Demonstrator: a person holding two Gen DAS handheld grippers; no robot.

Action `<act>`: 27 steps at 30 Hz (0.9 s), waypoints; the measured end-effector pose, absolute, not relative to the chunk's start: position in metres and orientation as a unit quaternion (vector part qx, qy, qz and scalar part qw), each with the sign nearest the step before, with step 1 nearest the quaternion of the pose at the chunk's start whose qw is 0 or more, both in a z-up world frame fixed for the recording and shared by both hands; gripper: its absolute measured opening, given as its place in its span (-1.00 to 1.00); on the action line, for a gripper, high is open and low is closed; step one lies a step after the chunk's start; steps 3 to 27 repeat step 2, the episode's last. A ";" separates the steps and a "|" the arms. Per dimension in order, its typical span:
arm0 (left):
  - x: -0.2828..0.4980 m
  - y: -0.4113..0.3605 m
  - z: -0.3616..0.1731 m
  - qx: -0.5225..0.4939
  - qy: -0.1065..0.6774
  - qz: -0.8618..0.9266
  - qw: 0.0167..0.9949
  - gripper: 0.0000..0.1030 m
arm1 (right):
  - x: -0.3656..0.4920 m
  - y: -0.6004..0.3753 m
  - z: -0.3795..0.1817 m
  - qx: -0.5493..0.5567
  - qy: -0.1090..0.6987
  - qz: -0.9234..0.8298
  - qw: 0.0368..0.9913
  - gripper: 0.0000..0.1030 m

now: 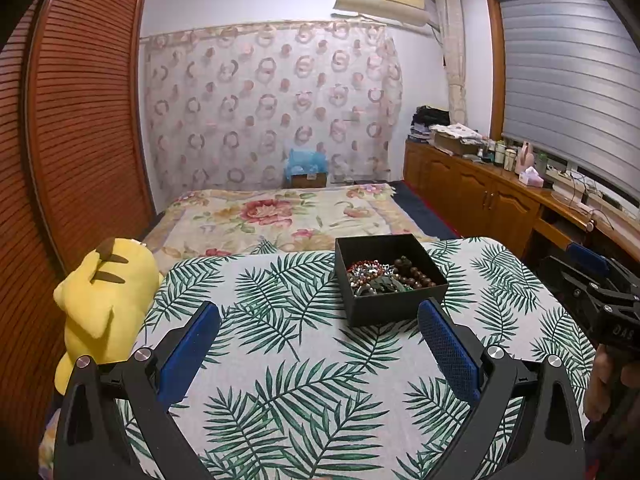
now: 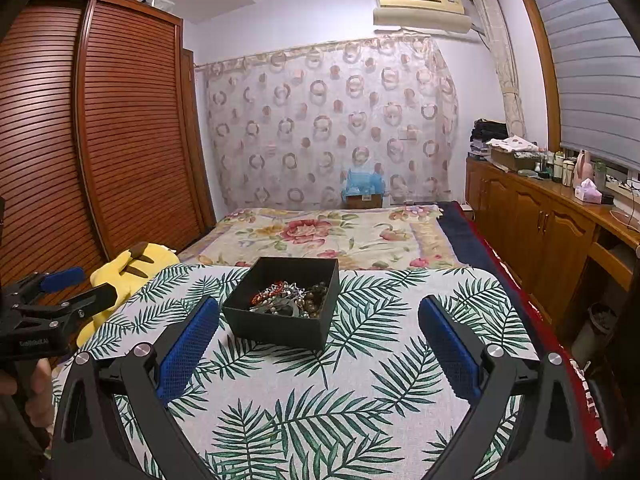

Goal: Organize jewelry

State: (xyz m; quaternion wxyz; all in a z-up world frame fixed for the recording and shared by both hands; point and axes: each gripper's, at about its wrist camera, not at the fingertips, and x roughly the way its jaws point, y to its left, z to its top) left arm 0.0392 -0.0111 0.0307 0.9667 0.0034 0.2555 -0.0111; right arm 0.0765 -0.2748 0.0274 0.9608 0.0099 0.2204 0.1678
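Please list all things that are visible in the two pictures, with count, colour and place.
black box: one, black, open, on the leaf-print cloth
jewelry: one tangled pile, red, silver, brown beads, inside the box
leaf-print cloth: one, white and green, covering the near surface
plush toy: one, yellow, left of the cloth
floral blanket: one, cream and red, behind the box
left gripper: one, black with blue pads, open
right gripper: one, same colours, open

Black fingers (image 1: pixel 448 344) – blue mesh pads, silver screws
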 end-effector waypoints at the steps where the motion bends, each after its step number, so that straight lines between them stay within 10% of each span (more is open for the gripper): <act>1: 0.039 -0.011 0.031 0.004 0.256 -0.011 0.967 0.85 | 0.077 -0.276 0.028 0.010 0.220 0.168 0.961 0.95; 27: 0.039 -0.011 0.031 0.004 0.255 -0.012 0.967 0.85 | 0.077 -0.276 0.028 0.010 0.220 0.168 0.961 0.95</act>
